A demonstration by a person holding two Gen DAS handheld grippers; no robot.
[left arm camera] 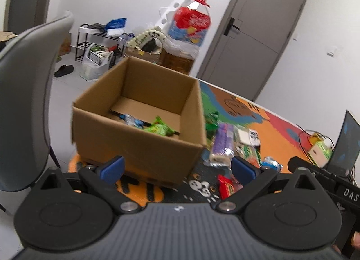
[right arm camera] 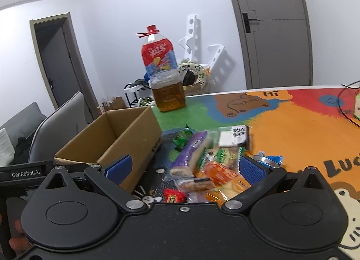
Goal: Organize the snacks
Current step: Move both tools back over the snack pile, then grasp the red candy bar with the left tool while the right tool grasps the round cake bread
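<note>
Currently both grippers, left (left arm camera: 177, 168) & right (right arm camera: 183, 168), jaws wide, empty; cardboard box (left arm camera: 139, 140) beside snack pile (right arm camera: 209, 165).

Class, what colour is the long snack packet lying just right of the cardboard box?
Purple; the long snack packet shows best in the right wrist view.

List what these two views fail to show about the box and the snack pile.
- Cardboard box contents: the left wrist view shows a green packet and a blue one, but the near wall hides the rest.
- Box floor: unseen in the right wrist view, side wall blocks it.
- Snack pile labels: motion-blurred, unreadable.
- Red packet: partly cut off by the gripper body.
</note>
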